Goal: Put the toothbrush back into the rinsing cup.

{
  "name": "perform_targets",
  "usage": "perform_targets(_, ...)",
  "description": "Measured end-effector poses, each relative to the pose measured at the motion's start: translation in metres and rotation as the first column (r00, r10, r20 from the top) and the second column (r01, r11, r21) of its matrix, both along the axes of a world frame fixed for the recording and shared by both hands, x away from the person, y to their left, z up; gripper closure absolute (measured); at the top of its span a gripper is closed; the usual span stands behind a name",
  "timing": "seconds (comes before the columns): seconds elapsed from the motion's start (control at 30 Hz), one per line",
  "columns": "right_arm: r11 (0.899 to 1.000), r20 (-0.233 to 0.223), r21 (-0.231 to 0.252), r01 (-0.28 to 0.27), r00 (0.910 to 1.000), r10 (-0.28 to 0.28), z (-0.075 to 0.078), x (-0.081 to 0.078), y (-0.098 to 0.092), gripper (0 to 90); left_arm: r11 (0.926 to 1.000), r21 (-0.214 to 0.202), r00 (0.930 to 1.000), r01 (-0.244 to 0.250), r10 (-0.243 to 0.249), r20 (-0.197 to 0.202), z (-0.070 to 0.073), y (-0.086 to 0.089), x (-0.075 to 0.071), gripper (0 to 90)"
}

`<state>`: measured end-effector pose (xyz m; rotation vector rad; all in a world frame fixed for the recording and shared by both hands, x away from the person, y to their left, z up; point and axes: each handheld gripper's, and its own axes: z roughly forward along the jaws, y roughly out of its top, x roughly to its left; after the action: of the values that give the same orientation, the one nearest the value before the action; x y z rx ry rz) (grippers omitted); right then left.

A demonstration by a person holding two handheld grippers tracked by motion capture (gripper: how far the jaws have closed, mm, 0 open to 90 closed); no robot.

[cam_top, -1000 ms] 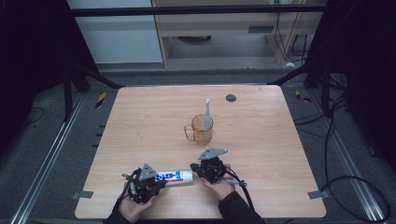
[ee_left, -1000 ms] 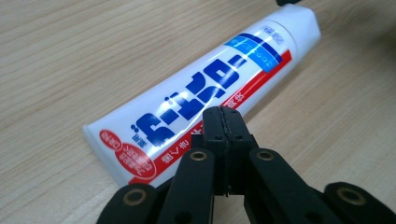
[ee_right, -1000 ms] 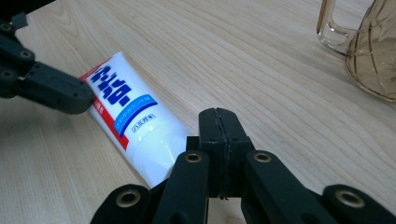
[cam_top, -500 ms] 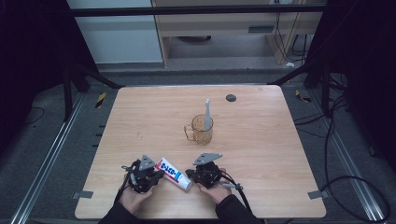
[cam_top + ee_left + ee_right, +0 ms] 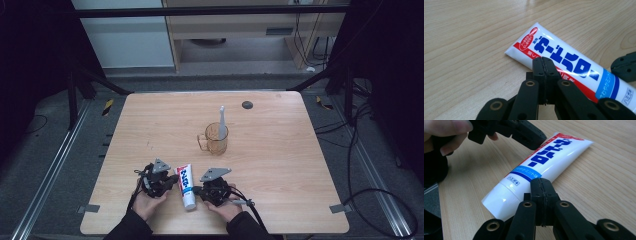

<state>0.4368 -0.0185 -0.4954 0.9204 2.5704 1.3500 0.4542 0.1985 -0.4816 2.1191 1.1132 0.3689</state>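
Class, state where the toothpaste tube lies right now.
In the high view the toothpaste tube lies flat near the table's front edge, between the left tongs and right tongs.

Desk (image 5: 150,120): light wood top, rounded corners | Floor (image 5: 60,150): dark grey, metal rails along left and right desk edges | Beyond far edge: pale wooden shelf unit (image 5: 235,25), white panel (image 5: 125,35) | Right side: loose black cables (image 5: 360,135) | Surroundings dim.
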Motion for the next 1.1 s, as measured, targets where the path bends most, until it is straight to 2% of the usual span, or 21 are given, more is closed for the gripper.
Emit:
perform_targets(0.37,1.0,-0.01,0.01,-0.023,0.9997,0.023,-0.003,-0.003,0.008,89.7,0.9998,-0.016,0.9999,0.008,-0.008,-0.007,0.0,-0.002,0.007,89.8)
perform_targets(0.5,0.999,-0.016,0.014,-0.037,0.9992,0.038,-0.004,-0.004,0.011,89.7,0.9999,-0.009,0.9998,0.015,-0.015,-0.014,-0.002,-0.004,0.01,89.9)
perform_targets(0.73,0.999,-0.012,0.012,-0.04,0.9991,0.04,-0.003,-0.005,0.011,89.5,0.9998,-0.013,0.9999,0.014,-0.014,-0.003,0.002,-0.002,0.009,89.8)
perform_targets(0.9,0.999,0.034,0.02,0.044,0.9984,-0.044,0.009,0.004,-0.015,84.8,0.9988,-0.047,0.9992,-0.013,0.015,0.038,0.017,0.007,0.007,89.2)
perform_targets(0.93,0.999,0.034,0.02,0.044,0.9984,-0.044,0.009,0.004,-0.015,84.8,0.9988,-0.047,0.9992,-0.013,0.015,0.038,0.017,0.007,0.007,88.8)
perform_targets(0.97,0.997,0.043,0.025,0.068,0.9967,-0.069,0.012,0.007,-0.022,83.3,0.9982,-0.057,0.9988,-0.017,0.019,0.046,0.02,0.009,0.007,88.8)
perform_targets(1.0,0.992,0.058,0.035,0.118,0.9911,-0.12,0.018,0.013,-0.038,78.8,0.9978,-0.061,0.9982,-0.025,0.028,0.053,0.024,0.011,0.006,87.3)
perform_targets(1.07,0.989,0.074,0.029,0.146,0.9862,-0.148,0.023,0.015,-0.05,74.8,0.9974,-0.066,0.9977,-0.031,0.035,0.059,0.026,0.012,0.006,85.6)
perform_targets(1.1,0.989,0.074,0.029,0.146,0.9862,-0.148,0.023,0.015,-0.05,74.8,0.9969,-0.072,0.9973,-0.033,0.038,0.062,0.028,0.014,0.005,85.6)
